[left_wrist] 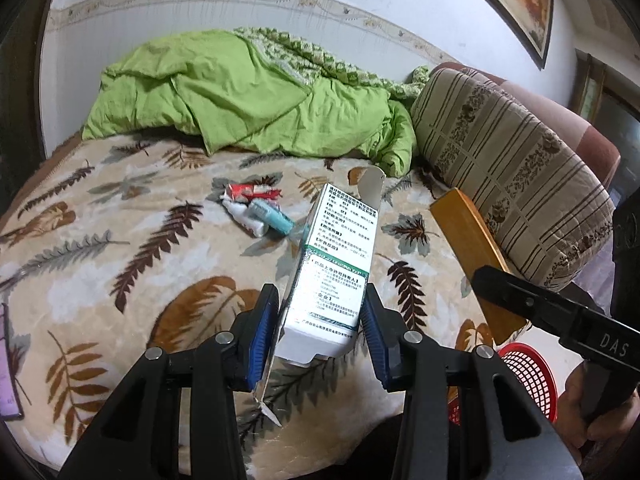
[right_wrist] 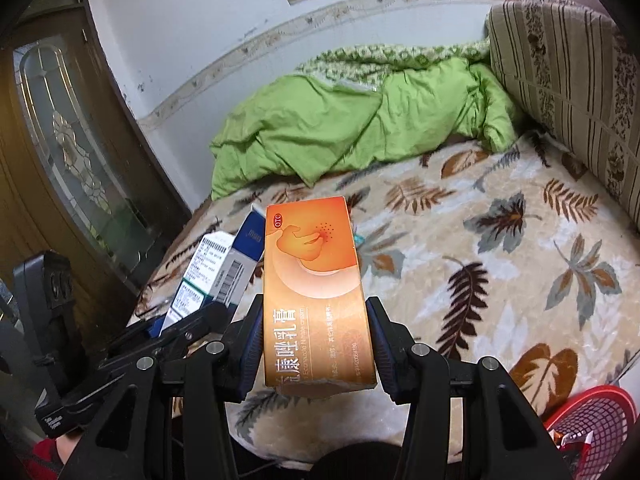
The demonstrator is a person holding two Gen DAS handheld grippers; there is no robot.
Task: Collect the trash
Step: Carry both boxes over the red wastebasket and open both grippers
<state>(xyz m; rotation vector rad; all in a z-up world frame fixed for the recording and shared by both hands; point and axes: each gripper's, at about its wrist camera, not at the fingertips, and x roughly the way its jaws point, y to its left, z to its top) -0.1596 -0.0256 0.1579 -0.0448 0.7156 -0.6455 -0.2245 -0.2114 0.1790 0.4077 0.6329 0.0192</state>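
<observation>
My left gripper (left_wrist: 322,328) is shut on a white medicine box (left_wrist: 334,272) with green bands and an open top flap, held above the leaf-patterned bed. That same white box (right_wrist: 208,276) shows at the left of the right wrist view. My right gripper (right_wrist: 318,344) is shut on an orange cream box (right_wrist: 316,292), gripped by its long sides. The orange box (left_wrist: 476,256) also appears at the right in the left wrist view, with the right gripper's black finger in front of it. A red tube (left_wrist: 252,193), a white tube and a teal tube (left_wrist: 269,216) lie on the blanket beyond.
A red mesh basket (left_wrist: 530,376) stands low beside the bed, its rim (right_wrist: 592,420) at the lower right. A crumpled green quilt (left_wrist: 248,96) lies by the wall and a striped cushion (left_wrist: 516,168) stands on the right. A dark door (right_wrist: 68,152) is on the left.
</observation>
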